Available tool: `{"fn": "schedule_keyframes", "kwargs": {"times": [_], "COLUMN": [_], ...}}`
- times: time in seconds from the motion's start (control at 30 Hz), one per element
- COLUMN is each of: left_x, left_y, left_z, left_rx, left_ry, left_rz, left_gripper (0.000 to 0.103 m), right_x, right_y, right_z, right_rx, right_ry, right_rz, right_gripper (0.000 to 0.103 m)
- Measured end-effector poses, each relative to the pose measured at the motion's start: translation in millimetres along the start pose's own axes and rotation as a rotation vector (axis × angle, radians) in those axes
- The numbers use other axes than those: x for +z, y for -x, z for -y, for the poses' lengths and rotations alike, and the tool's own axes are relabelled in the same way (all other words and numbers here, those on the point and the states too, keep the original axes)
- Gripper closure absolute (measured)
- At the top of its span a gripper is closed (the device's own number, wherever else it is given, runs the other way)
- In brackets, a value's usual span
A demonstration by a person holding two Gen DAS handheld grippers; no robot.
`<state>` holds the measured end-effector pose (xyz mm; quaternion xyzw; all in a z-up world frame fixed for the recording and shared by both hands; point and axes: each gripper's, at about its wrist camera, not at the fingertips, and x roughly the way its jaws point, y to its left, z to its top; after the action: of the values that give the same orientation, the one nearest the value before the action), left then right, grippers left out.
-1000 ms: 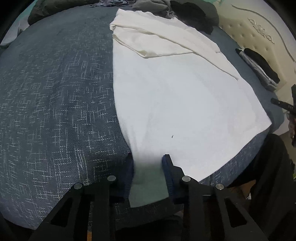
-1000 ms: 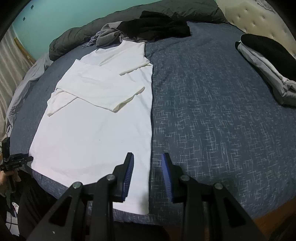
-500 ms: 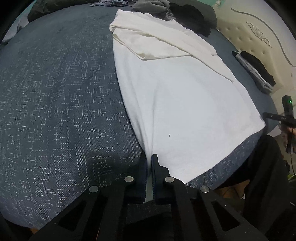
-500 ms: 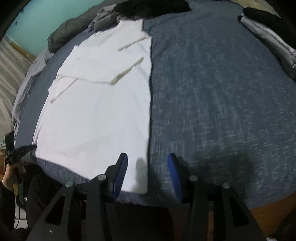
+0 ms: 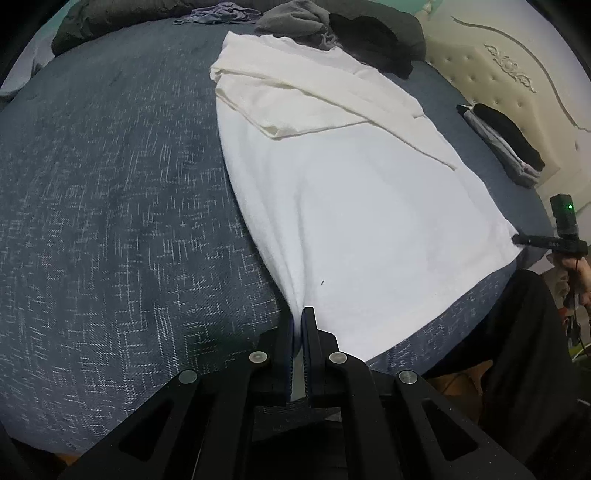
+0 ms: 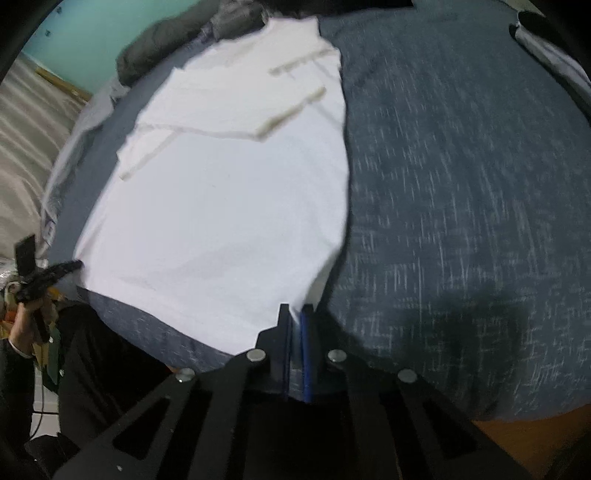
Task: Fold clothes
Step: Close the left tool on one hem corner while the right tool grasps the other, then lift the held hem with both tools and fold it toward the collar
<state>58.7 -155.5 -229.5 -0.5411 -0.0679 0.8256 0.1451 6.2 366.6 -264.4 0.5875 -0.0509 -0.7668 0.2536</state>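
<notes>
White shirt (image 5: 351, 192) spread flat on blue-grey bedspread (image 5: 110, 184), sleeves folded across upper body, hem toward bed's near edge. Left gripper (image 5: 298, 325) pressed together, pinching shirt's near left hem corner; cloth puckers into ridge running up from fingertips. Right gripper (image 6: 294, 321) likewise closed, pinching near right hem corner (view motion-blurred), corner lifted slightly off bedspread. Dark and grey clothes pile (image 5: 343, 33) beyond collar. Folded stack (image 5: 506, 144) near cream headboard (image 5: 498, 70). Person's dark trousers (image 5: 524, 332) at bed edge.
</notes>
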Motion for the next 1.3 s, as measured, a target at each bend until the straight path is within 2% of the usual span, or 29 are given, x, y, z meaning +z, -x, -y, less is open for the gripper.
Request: {"fn": "schedule_keyframes", "kwargs": {"times": [0.1,0.37,0.7,1.03,1.3], "left_x": [4.2,11.1,8.9,1.6,-5.0], "left_y": [-1.3,38.1,68.4,93.4,127.1], "left_z": [16.4,25.7,35.2,35.6,43.0], "left_rx": [0.001,-0.017,-0.042,-0.051,-0.062], "left_ry": [-0.012,-0.064,-0.096,-0.116,-0.155], "left_rz": [0.013,0.061,0.111,0.143,0.183], "left_gripper": [0.100,0.100,0.100,0.100,0.100], "right_x": [4.1,17.6,9.1,0.3,-9.1], "right_y": [20.2,66.9,107.2,126.2,152.3], "right_z": [-9.1,-32.6,-61.4,-68.7,-84.4], "right_rx": [0.018,0.054,0.100,0.110,0.164], "right_ry": [0.027,0.092,0.188,0.216,0.263], "right_rz": [0.048,0.147,0.214,0.236,0.272], "right_gripper": [0.099,0.099,0.100,0.100,0.100]}}
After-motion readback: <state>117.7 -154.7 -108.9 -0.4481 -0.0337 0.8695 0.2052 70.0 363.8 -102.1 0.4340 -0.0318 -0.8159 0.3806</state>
